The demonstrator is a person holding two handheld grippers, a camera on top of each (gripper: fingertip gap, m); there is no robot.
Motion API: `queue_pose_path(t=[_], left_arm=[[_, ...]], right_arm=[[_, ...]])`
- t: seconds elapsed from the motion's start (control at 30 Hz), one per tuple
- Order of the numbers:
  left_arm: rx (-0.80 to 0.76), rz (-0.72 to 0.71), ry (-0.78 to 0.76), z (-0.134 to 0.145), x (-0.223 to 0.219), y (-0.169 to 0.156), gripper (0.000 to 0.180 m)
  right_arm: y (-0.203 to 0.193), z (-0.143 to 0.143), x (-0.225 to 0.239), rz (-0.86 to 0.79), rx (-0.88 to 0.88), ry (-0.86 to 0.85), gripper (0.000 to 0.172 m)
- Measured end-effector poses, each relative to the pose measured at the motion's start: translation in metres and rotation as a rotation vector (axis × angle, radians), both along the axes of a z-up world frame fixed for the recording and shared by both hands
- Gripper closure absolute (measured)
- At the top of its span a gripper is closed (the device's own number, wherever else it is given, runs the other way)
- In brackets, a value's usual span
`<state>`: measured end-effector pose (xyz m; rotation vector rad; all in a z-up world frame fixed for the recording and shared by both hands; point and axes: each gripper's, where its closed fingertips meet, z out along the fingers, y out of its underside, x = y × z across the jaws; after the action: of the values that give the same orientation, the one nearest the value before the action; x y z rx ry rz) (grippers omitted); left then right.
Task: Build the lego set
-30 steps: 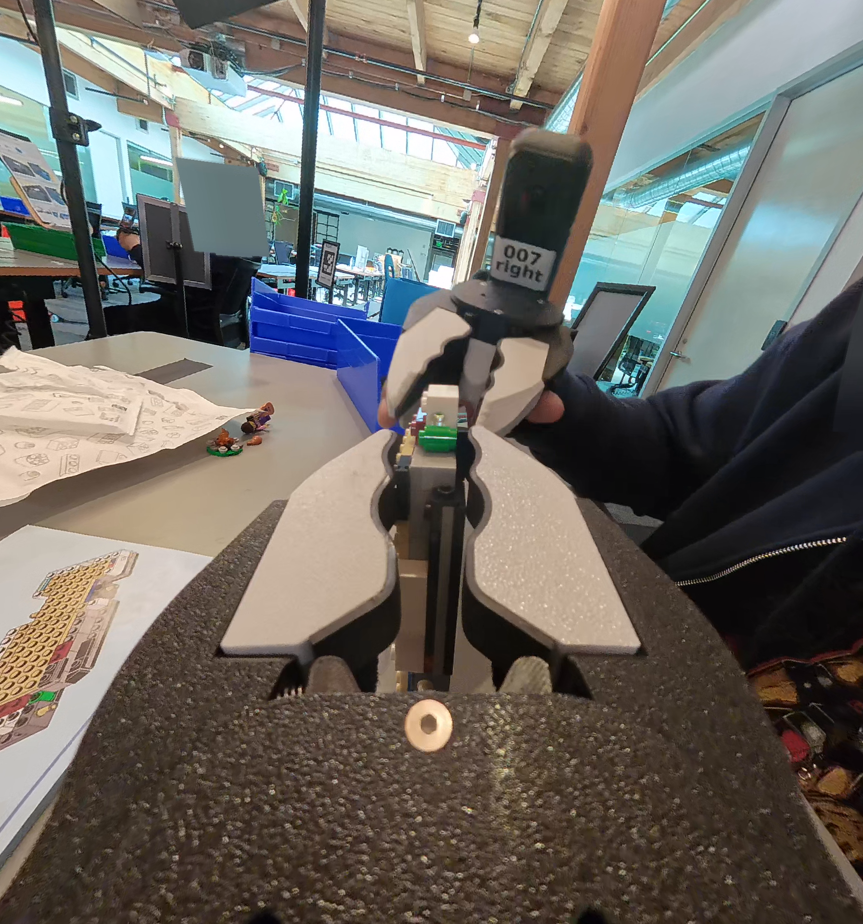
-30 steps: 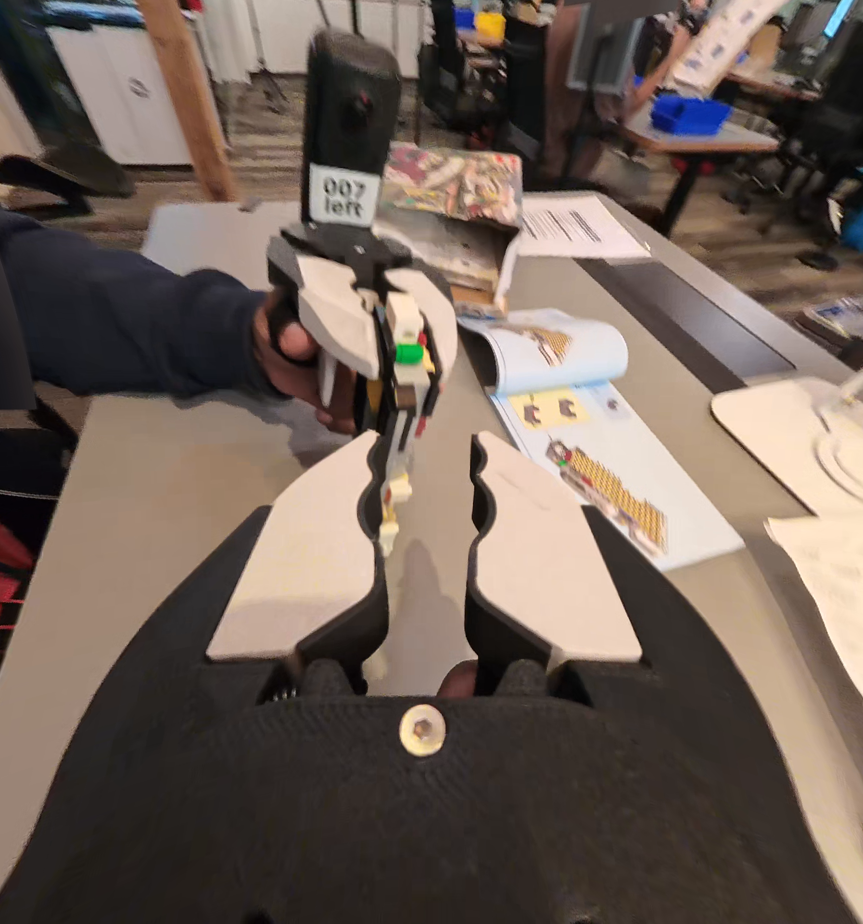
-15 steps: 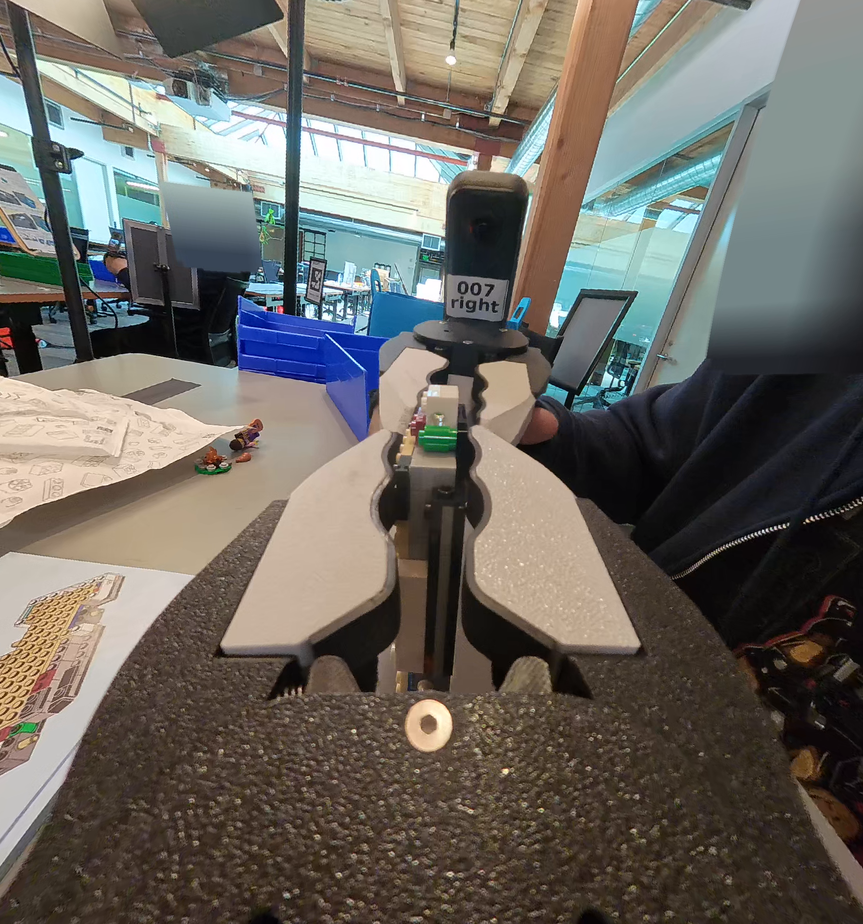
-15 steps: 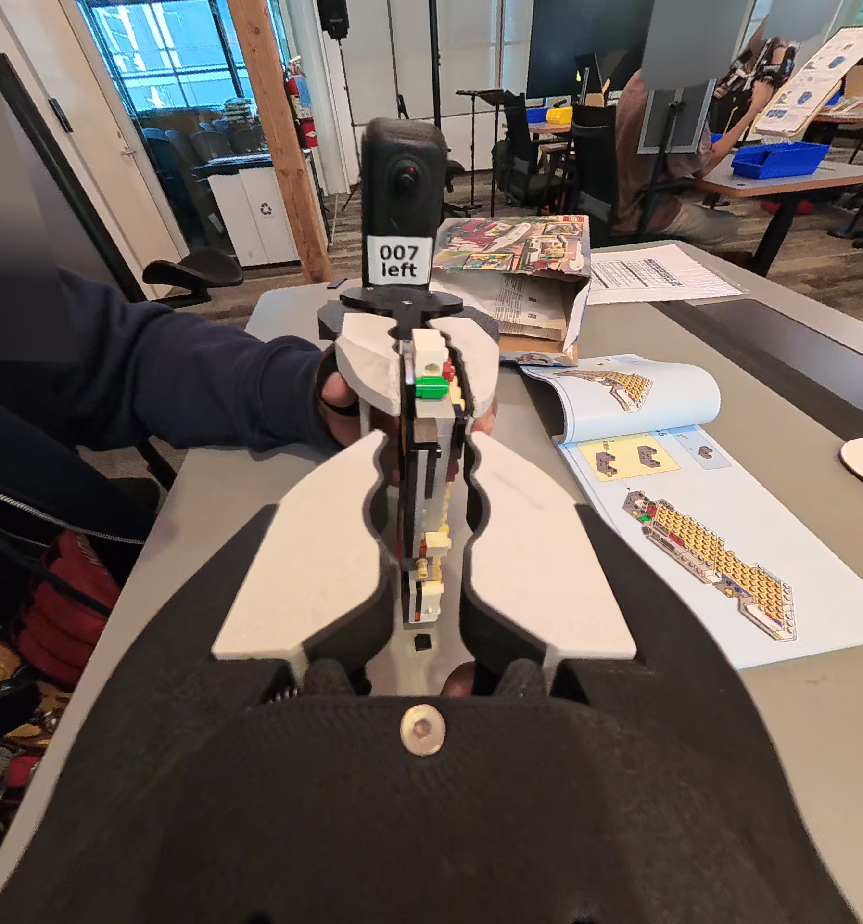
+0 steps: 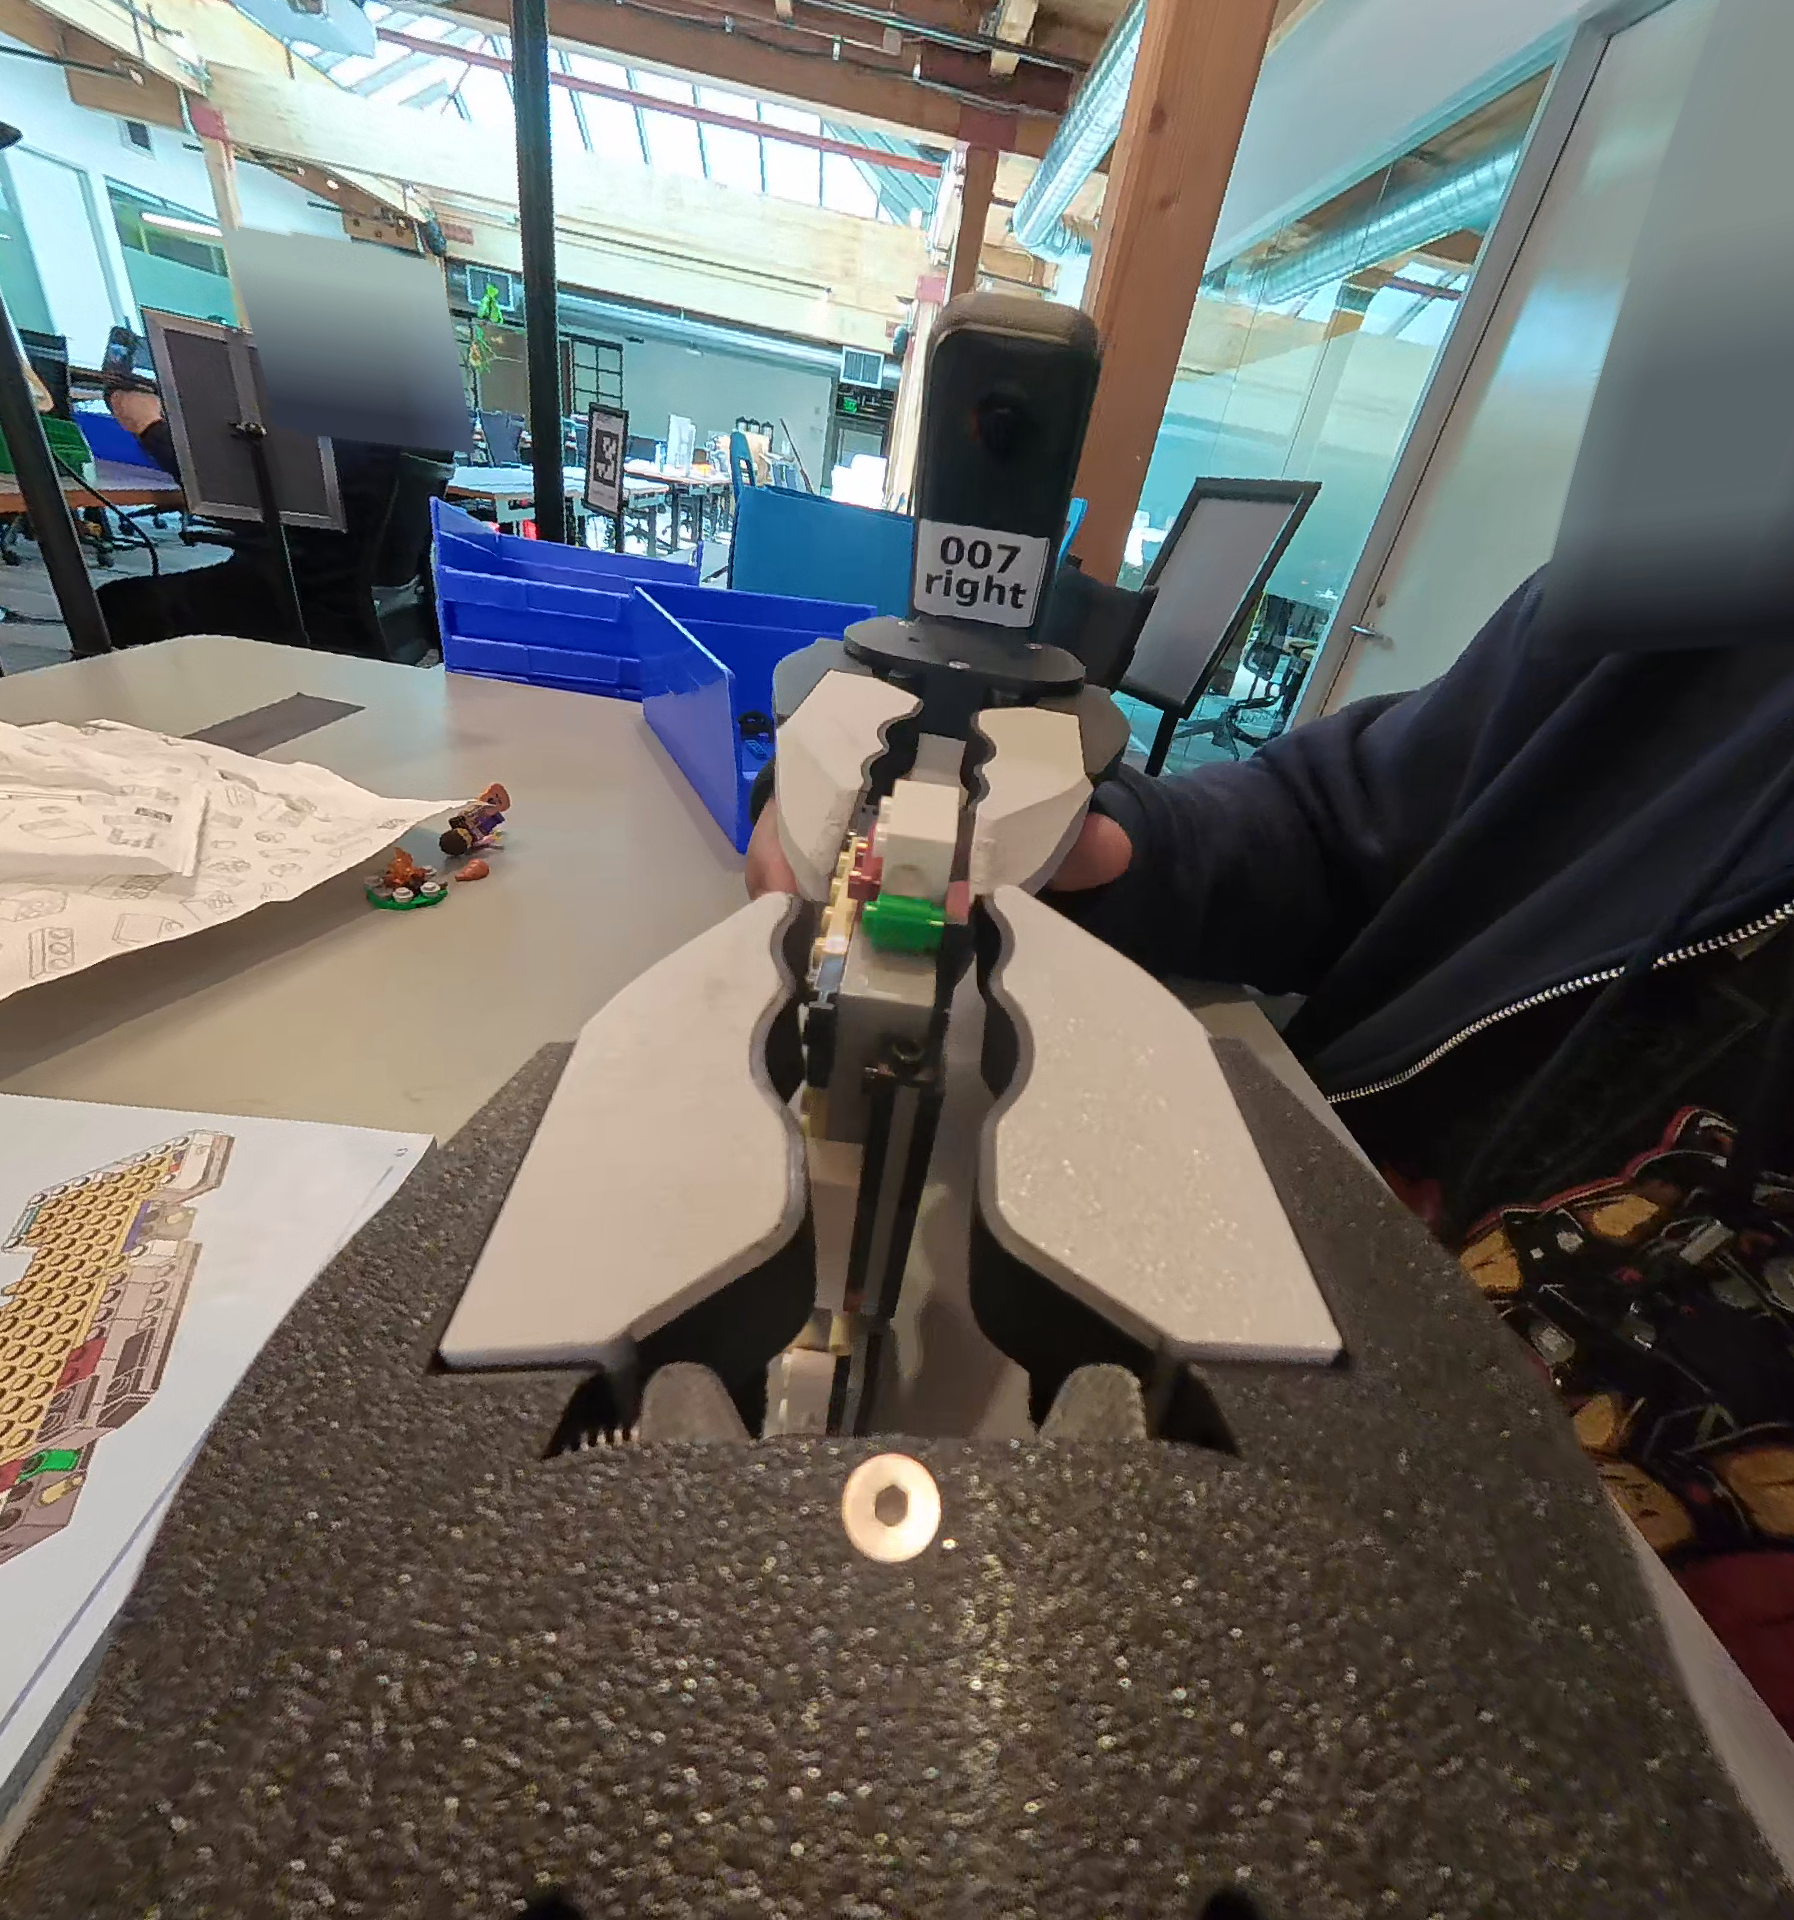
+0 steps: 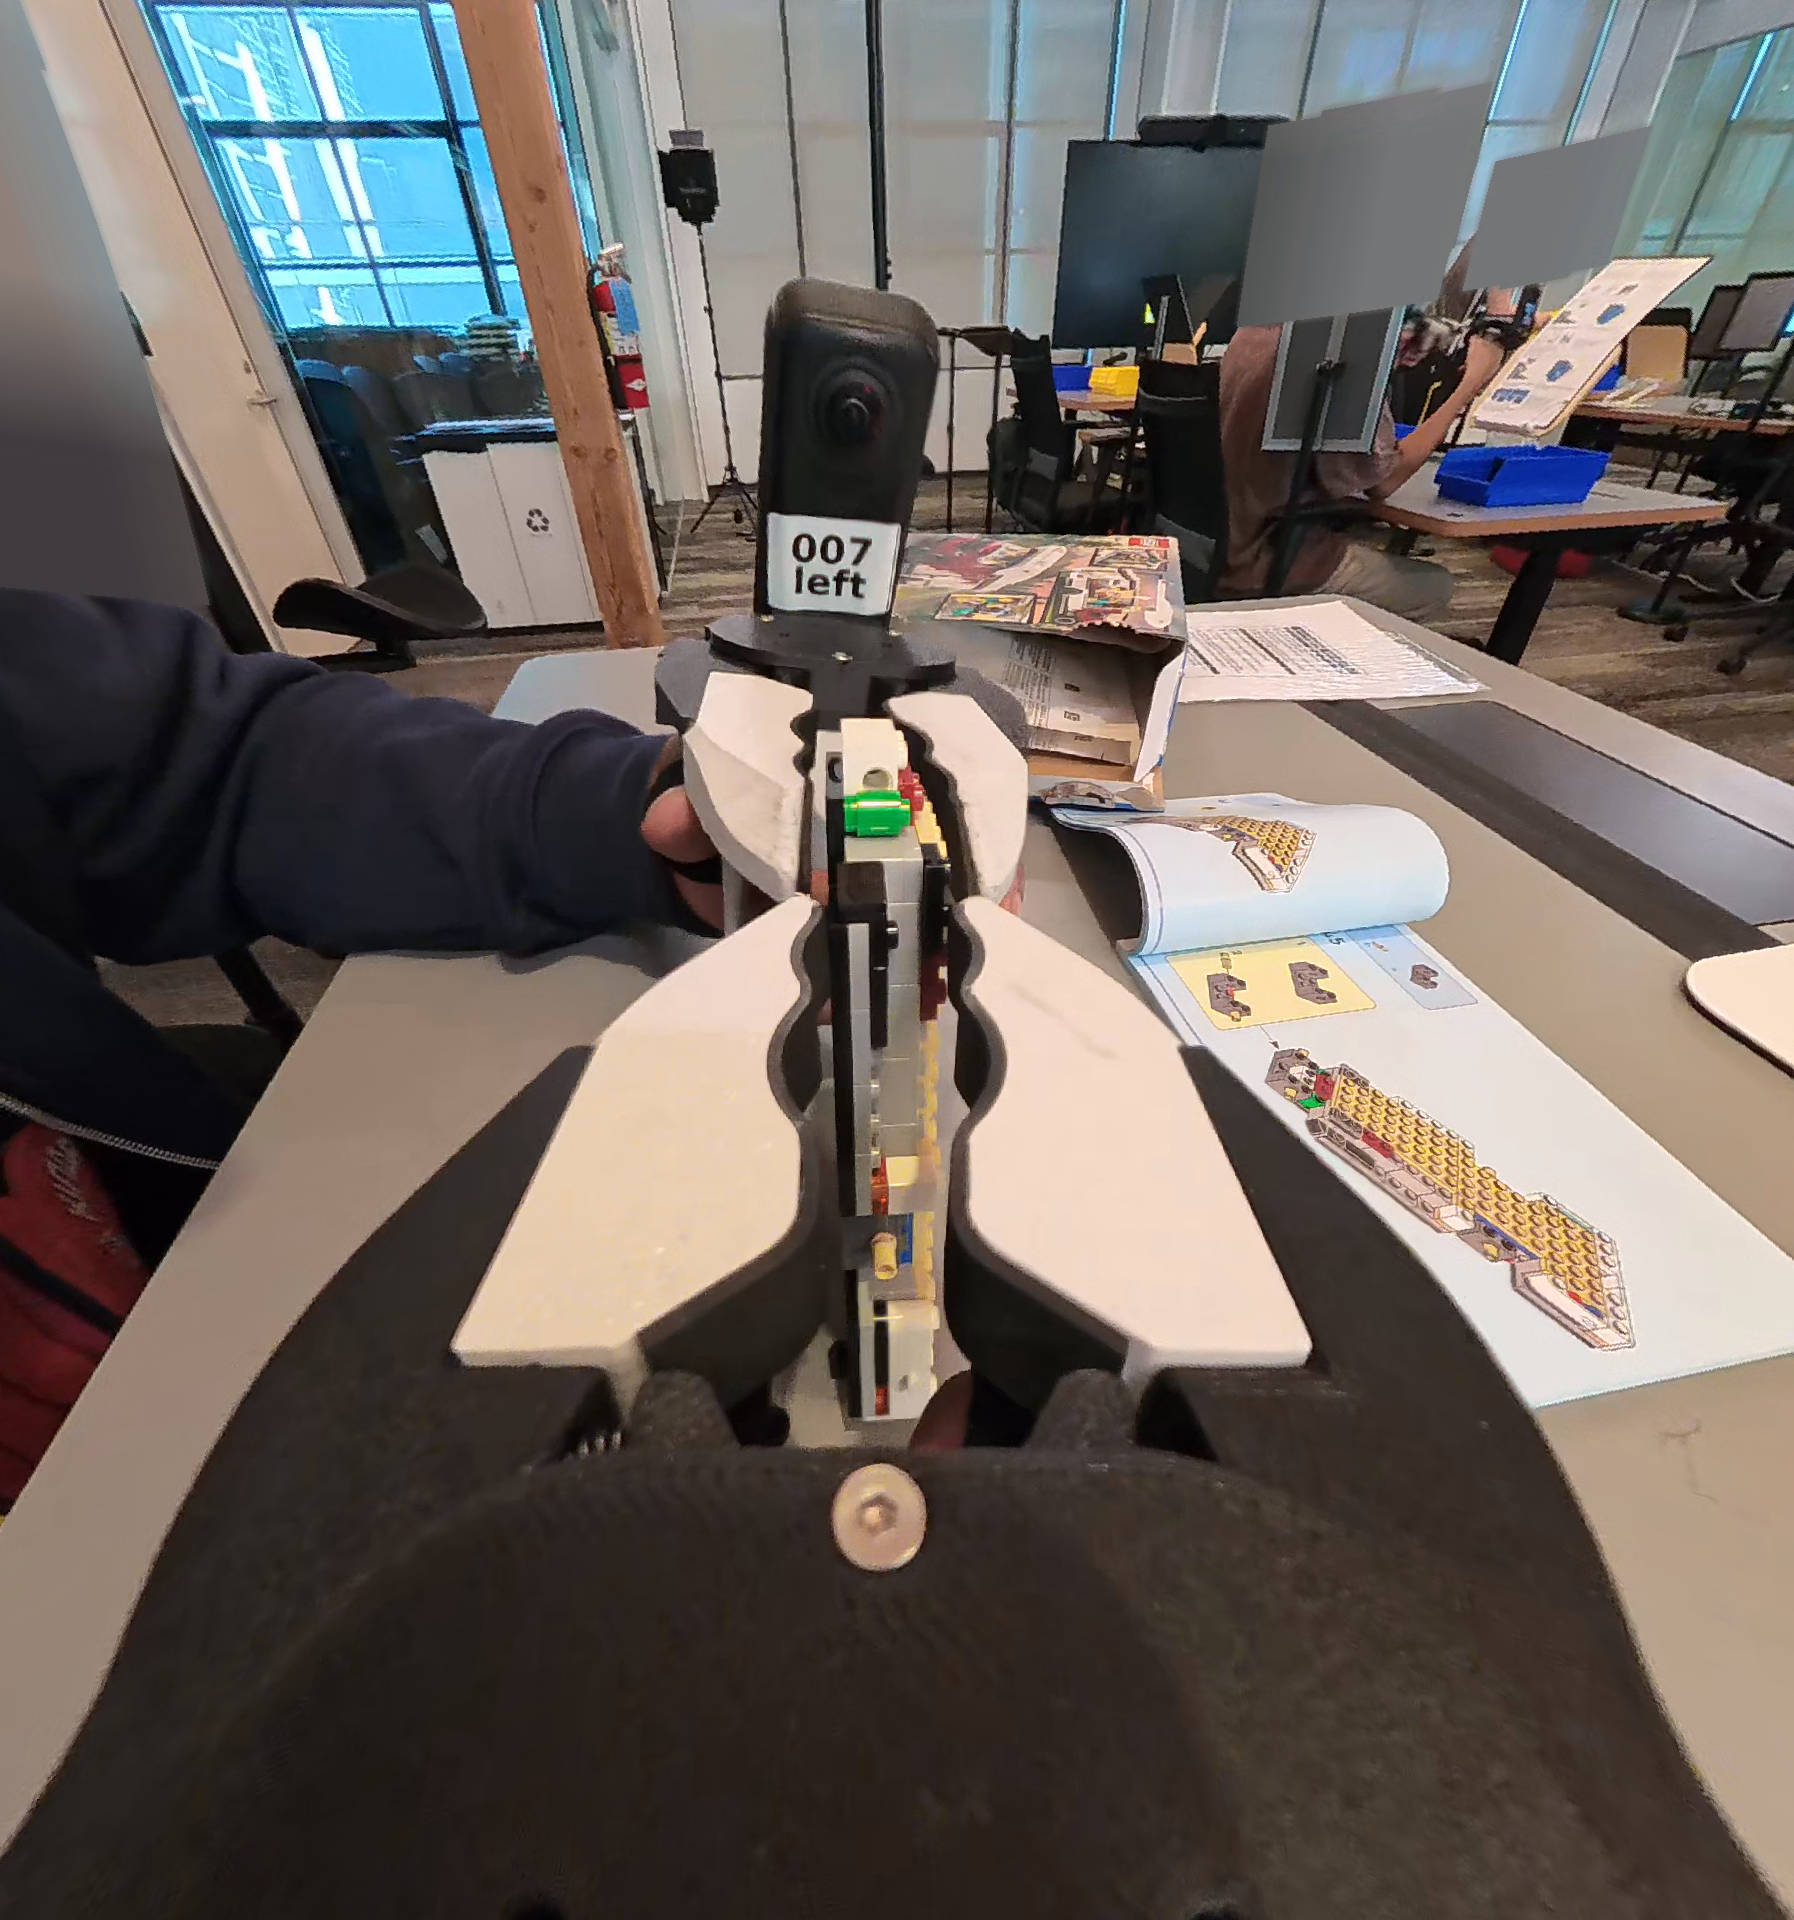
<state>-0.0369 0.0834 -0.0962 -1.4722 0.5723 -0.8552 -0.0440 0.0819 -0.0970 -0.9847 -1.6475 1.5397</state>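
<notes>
The brick model (image 6: 882, 1039) runs lengthwise between both jaws, pinched by the right hand-held gripper (image 6: 877, 914), the left hand-held gripper (image 5: 888, 914) slightly spread.

- 2 grippers: left gripper (image 5: 885, 914), right gripper (image 6: 877, 914)
- 1 brick model (image 6: 888, 1091), held between both
- 1 open instruction booklet (image 6: 1392, 1039), right side
- 1 torn cardboard box (image 6: 1069, 634), far
- 1 crumpled parts sheet (image 5: 93, 831), left
- 2 small brick figures (image 5: 436, 862)
- 1 blue bin stack (image 5: 581, 623), far
- 1 grey table (image 5: 405, 987)
</notes>
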Motion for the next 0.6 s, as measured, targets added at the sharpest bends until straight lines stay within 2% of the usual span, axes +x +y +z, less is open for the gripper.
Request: queue_pose_path(t=[0.2, 0.3, 0.47, 0.6], left_arm=[[-0.021, -0.003, 0.053, -0.009, -0.001, 0.001, 0.146], [-0.021, 0.003, 0.052, -0.011, -0.004, 0.002, 0.155], [-0.005, 0.006, 0.054, -0.006, -0.001, 0.001, 0.157], [-0.017, -0.006, 0.057, -0.008, 0.005, 0.001, 0.157]], right_arm=[[0.003, 0.004, 0.000, -0.013, -0.009, 0.019, 0.151], [0.005, 0.008, 0.001, -0.011, -0.039, 0.032, 0.151], [0.004, 0.013, 0.004, 0.007, -0.049, 0.056, 0.150], [0.002, 0.017, 0.008, 0.029, -0.028, 0.060, 0.139]])
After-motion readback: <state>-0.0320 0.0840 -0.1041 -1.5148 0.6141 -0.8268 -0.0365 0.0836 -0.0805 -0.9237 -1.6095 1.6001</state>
